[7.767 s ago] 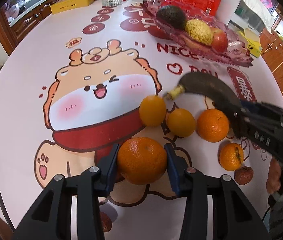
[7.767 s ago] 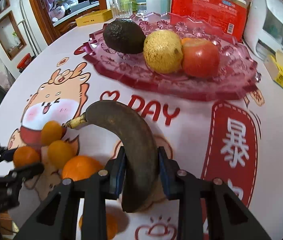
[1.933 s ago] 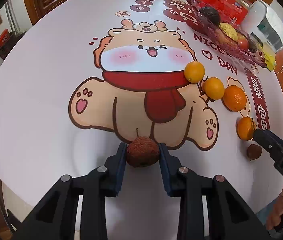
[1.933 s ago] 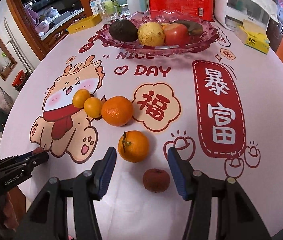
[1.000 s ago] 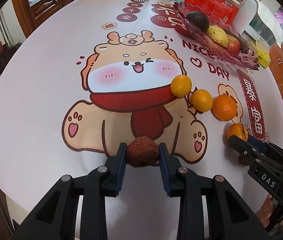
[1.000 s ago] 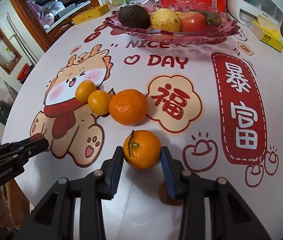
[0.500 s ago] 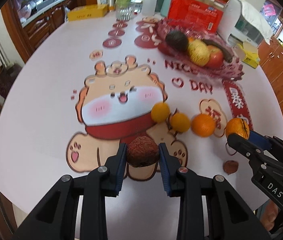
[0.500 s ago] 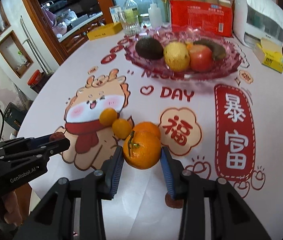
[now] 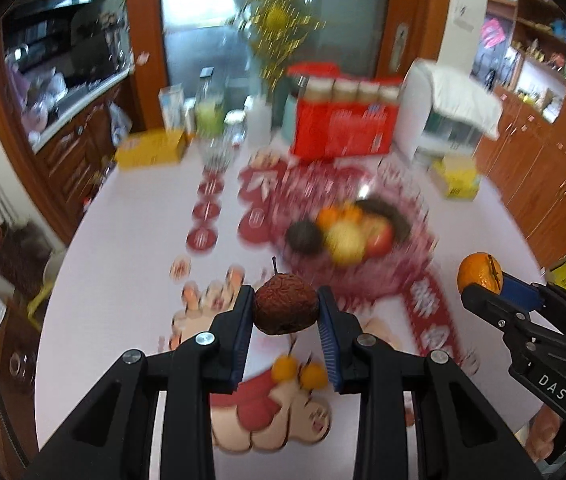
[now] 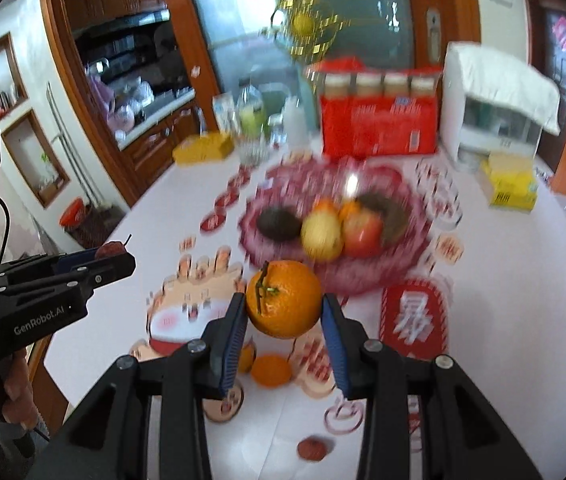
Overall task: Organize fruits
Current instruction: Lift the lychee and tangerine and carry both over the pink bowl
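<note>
left tool (image 9: 286, 316) clamped on a wrinkled brown fruit (image 9: 286, 309) — lychee maybe, view's blurred; light, brittle skin, hold across its middle. right tool (image 10: 285, 314) clamped on a mandarin (image 10: 284, 299), firm, soft rind, gripped at its widest. both held above the worktop (image 10: 523, 280), short of the pink fruit dish (image 10: 367, 276).

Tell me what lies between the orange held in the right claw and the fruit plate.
Nothing. In the right wrist view, only bare printed tablecloth shows between the orange in the right claw and the pink fruit plate beyond.
</note>
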A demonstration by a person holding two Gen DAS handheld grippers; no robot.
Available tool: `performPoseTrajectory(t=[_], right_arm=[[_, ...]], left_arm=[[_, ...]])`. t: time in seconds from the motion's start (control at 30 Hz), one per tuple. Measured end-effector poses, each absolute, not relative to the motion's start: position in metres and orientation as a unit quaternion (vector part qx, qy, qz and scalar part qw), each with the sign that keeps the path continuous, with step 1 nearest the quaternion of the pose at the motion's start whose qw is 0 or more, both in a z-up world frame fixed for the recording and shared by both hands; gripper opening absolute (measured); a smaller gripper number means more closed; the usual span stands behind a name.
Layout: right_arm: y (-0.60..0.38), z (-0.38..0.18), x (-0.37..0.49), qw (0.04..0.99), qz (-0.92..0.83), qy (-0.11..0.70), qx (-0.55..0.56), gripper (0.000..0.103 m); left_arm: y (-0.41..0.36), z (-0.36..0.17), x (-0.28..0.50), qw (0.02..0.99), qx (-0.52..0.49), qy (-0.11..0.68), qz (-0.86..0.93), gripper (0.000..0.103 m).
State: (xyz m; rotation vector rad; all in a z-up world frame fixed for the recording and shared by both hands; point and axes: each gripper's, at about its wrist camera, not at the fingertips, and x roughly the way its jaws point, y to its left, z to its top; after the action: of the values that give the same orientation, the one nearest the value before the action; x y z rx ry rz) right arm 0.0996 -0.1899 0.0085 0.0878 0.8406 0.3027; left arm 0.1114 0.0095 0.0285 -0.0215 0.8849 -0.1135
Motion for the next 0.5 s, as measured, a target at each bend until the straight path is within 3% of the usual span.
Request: performPoseTrajectory(t=[0.23,0.5], right_arm=[[-0.209,0.079,0.126,0.933,0.124,0.337,0.027,0.038],[-0.224,0.106,0.168,0.944,0.099,0.312,0.032,0.038]], left_arm=[[-0.004,0.093,0.146,0.926,0.002,0.37,-0.07,0.03],[-0.026,0.118,0.194,0.931,0.024,0.354,-0.085,0.03]])
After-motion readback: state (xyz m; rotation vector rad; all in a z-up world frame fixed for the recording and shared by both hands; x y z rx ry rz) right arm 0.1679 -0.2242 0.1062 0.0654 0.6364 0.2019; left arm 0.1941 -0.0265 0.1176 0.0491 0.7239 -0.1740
